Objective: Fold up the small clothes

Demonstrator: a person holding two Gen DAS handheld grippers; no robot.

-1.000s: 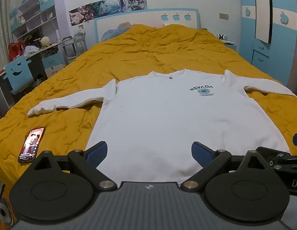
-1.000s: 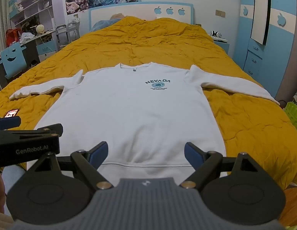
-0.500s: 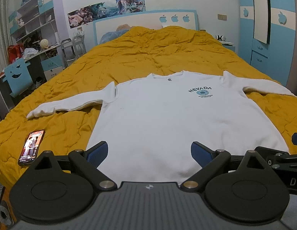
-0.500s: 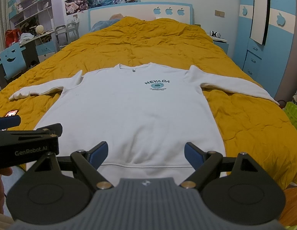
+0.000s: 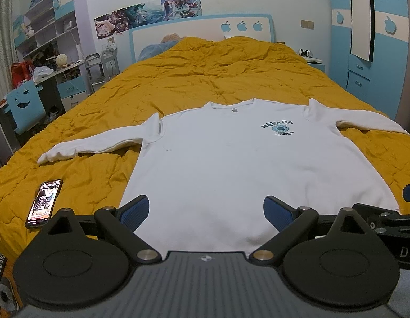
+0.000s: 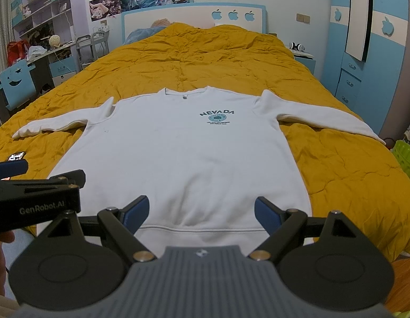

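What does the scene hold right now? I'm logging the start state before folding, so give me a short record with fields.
garment: white sweatshirt, lying flat, front up, both sleeves spread out
print: NEVADA logo on the chest
surface: yellow quilt on a bed
other item: phone, screen lit, on the quilt beside the sweatshirt
left gripper: open, holding nothing
right gripper: open, holding nothing
folding: not yet begun

White sweatshirt (image 5: 231, 164) ahead of the left gripper (image 5: 206, 210), dark teal "NEVADA" lettering over a teal round emblem (image 5: 280, 128). Mustard-yellow quilted bedspread (image 5: 205, 79) beneath it. Both grippers are black with blue pads (image 6: 136, 210). Past the bed, a white headboard (image 6: 194, 16) edged in light blue, with blue apple shapes.
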